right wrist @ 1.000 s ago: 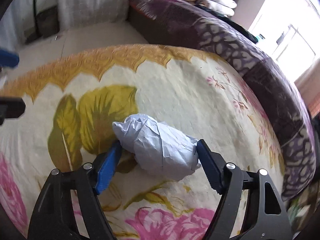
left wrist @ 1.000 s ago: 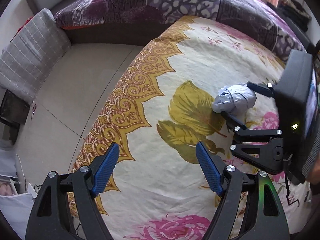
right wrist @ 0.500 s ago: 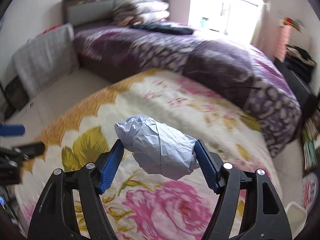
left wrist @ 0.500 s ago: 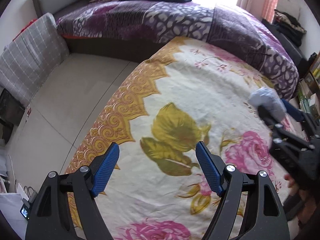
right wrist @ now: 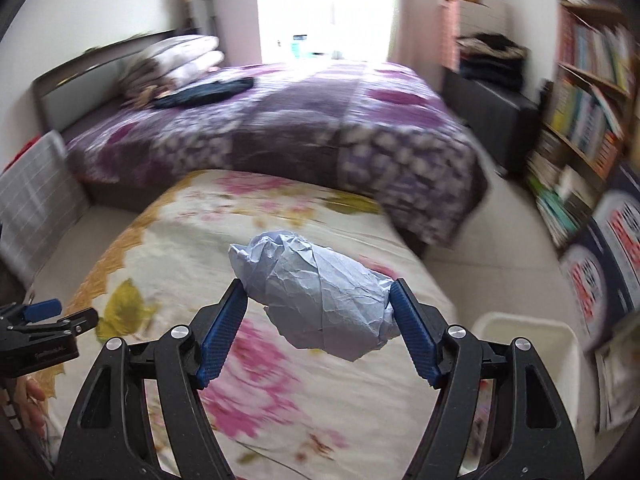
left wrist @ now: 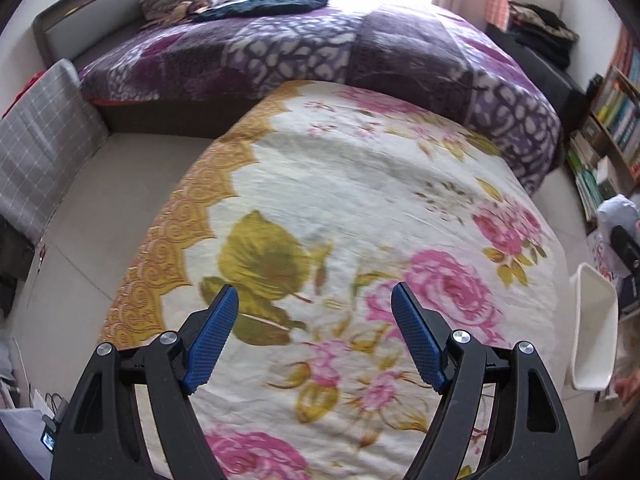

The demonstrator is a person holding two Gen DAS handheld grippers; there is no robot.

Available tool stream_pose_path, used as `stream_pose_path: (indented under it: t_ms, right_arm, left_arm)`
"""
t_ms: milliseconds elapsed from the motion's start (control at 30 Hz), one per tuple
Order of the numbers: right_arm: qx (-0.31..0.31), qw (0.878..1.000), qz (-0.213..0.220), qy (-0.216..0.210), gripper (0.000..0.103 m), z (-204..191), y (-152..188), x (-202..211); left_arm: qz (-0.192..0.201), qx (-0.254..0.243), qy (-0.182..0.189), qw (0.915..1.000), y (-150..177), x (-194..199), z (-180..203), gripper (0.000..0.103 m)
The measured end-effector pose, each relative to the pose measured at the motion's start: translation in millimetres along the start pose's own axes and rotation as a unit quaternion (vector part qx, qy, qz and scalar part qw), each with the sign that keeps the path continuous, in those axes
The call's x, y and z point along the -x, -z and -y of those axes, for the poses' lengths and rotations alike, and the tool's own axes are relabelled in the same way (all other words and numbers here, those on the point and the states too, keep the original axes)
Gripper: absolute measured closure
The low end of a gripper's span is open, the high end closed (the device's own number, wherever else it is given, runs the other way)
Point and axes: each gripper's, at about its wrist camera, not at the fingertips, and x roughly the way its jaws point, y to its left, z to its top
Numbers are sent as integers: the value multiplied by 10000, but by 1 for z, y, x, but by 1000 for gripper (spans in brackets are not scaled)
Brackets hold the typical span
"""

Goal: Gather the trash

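My right gripper point(right wrist: 318, 300) is shut on a crumpled pale blue paper ball point(right wrist: 320, 304) and holds it in the air above the floral blanket point(right wrist: 200, 248). The ball also shows at the far right of the left wrist view point(left wrist: 618, 212). A white bin point(right wrist: 528, 344) stands on the floor to the lower right, beside the blanket; it also shows in the left wrist view point(left wrist: 594, 332). My left gripper point(left wrist: 314, 300) is open and empty above the blanket point(left wrist: 340, 200).
A bed with a purple patterned cover point(left wrist: 320, 48) lies behind the blanket. A grey checked cushion point(left wrist: 36, 152) leans at the left. A bookshelf point(right wrist: 580, 112) stands at the right. Bare floor point(left wrist: 120, 184) runs along the blanket's left side.
My right gripper has lifted the paper ball off the blanket and carried it right, toward the white bin. My left gripper stays open and has pulled back and risen.
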Motion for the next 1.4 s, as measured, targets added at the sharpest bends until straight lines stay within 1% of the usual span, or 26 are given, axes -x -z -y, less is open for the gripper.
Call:
stream_pose_path:
  t_ms: [67,200,300,400,500,533,567,700,800,833,867,933,1067,1200,1300,1400]
  right_arm:
    - [-246,9994,-38,227,33,29,7,6]
    - [-648,9963,-129,554,33,74,21,13]
    - [-1056,9903,-237,868,33,114,35,16]
    - [-1328,9839,-325,1152,33,146,49,16]
    - [-1569,9772,-481,1348,32,170,63,12]
    - [-1699,9738,-599,1388,32,180,68,10]
    - [-1788,9714,-679,1409,32,188,71,8]
    - [-1952,9652,-747,1573,32,209,80,10]
    - [-2114,9589,-759,1732,29,224,86,16]
    - [-2183,9564,-750,1789,26,230,89,20]
    - [-2208,9552,-725,1832,19,233,89,22]
    - [-2239,9524,-636,1971,13,239,91,29]
    - [-2294,9467,-446,2216,8,255,95,47]
    - [-2521,9401,-240,2283,7,271,101,67]
    - [-2601,9363,-149,2356,7,276,104,78]
    - [-2642,9294,29,2578,7,277,108,93]
  left_arm:
    - [-3,-124,43,9999,3,-1,15,26]
    - [76,-429,80,9990,6,-1,46,26]
    - [132,-575,235,9980,8,0,67,26]
    - [237,-734,481,9959,12,3,96,26]
    - [414,-958,533,9931,17,6,124,26]
    - [502,-1074,539,9915,20,8,136,26]
    - [589,-1166,558,9899,22,10,148,22]
    - [980,-1309,810,9832,28,22,188,15]
    - [1118,-1355,1108,9782,31,29,212,13]
    - [1118,-1398,1228,9762,33,31,222,13]
    - [1125,-1431,1302,9746,34,32,230,13]
    - [1200,-1504,1427,9709,37,36,248,13]
    - [1234,-1613,1577,9664,44,39,275,13]
    - [1276,-1552,1628,9660,49,40,289,13]
    - [1330,-1568,1682,9641,53,45,299,13]
    - [1475,-1636,1663,9612,59,55,307,12]
